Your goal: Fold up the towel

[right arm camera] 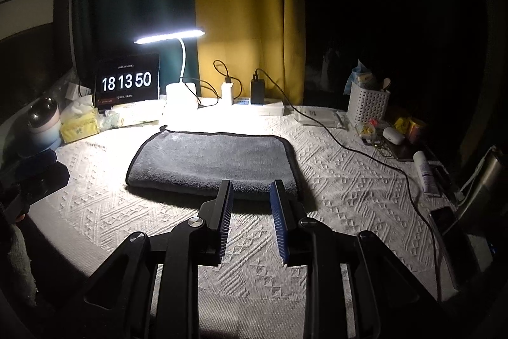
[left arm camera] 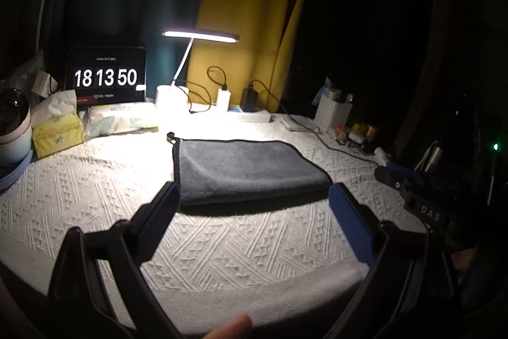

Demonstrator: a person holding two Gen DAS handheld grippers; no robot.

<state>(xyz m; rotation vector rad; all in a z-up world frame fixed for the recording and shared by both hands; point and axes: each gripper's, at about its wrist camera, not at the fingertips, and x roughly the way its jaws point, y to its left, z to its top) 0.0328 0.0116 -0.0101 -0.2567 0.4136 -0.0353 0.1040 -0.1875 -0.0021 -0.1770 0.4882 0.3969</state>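
A grey towel [left arm camera: 247,170] with a dark border lies folded flat on the white textured tablecloth [left arm camera: 222,243]; it also shows in the right wrist view [right arm camera: 212,161]. My left gripper [left arm camera: 254,193] is wide open and empty, its tips at the towel's near edge. My right gripper [right arm camera: 252,186] is open with a narrower gap and empty, its tips at the towel's near right edge. The right gripper shows at the right of the left wrist view [left arm camera: 412,189], and the left gripper at the left of the right wrist view [right arm camera: 41,177].
At the back stand a lit desk lamp [right arm camera: 177,91], a clock screen [right arm camera: 127,81], chargers on a power strip [right arm camera: 257,107] and a white basket [right arm camera: 368,107]. Tissue packs [left arm camera: 57,132] and a cup [left arm camera: 12,129] sit left. A cable [right arm camera: 365,154], tube [right arm camera: 425,173] and small items lie right.
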